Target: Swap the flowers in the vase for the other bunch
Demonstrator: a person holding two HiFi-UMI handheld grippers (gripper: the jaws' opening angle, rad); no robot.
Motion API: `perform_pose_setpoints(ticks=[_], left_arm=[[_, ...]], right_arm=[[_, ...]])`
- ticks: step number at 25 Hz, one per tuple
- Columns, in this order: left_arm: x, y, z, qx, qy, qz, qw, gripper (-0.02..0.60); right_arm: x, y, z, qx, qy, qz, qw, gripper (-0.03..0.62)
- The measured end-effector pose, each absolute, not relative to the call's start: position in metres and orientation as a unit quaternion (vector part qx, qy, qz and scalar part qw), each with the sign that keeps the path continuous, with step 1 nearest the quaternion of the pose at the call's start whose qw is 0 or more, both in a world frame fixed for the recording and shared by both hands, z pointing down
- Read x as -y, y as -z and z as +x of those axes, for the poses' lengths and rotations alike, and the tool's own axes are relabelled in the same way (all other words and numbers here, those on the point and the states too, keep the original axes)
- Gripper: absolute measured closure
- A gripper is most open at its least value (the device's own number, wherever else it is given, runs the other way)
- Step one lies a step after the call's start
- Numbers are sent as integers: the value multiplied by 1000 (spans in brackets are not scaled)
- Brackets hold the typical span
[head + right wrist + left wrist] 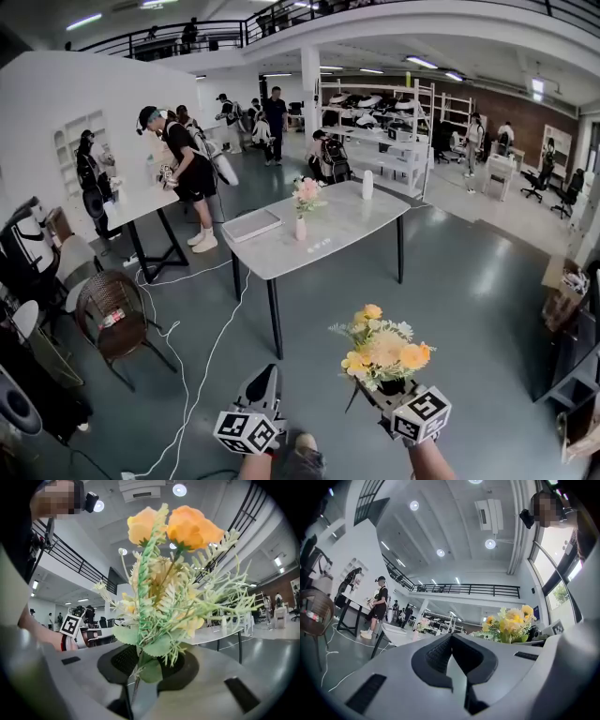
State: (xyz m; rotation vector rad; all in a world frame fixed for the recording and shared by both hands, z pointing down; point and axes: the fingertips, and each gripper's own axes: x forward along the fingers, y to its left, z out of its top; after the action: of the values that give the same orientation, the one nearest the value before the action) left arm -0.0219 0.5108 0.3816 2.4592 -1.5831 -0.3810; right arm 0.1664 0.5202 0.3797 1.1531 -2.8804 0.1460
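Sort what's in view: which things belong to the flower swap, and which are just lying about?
Part of the job:
- yellow bunch, held in the right gripper
- pink flowers in the vase on the grey table
- left gripper, shut and empty

Just lying about:
- flat white board and white cylinder on the same table
- wicker chair at left

Grey shells on left gripper (266, 377) and right gripper (390, 388); black ribbed fingers (435, 656); white cube (247, 432) with black square markers on each.
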Motion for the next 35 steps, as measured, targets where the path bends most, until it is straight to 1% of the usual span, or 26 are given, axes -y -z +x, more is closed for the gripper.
perform_pose_setpoints(ticks=[5,12,25,35], left_arm=[[-479,-392,-26,535,126,828,106,568],[-424,-400,-29,529,125,831,122,568],[-303,-404,-69,526,123,830,138,568],[-238,-409,-100,520,121,834,140,568]], right_arm=[[-486,-387,161,923,-56,379,21,474],[-424,-391,161,912,-93,399,2,474],[-306,-392,115,911,-106,399,5,471],[-239,-399,88,904,-113,413,-3,471]])
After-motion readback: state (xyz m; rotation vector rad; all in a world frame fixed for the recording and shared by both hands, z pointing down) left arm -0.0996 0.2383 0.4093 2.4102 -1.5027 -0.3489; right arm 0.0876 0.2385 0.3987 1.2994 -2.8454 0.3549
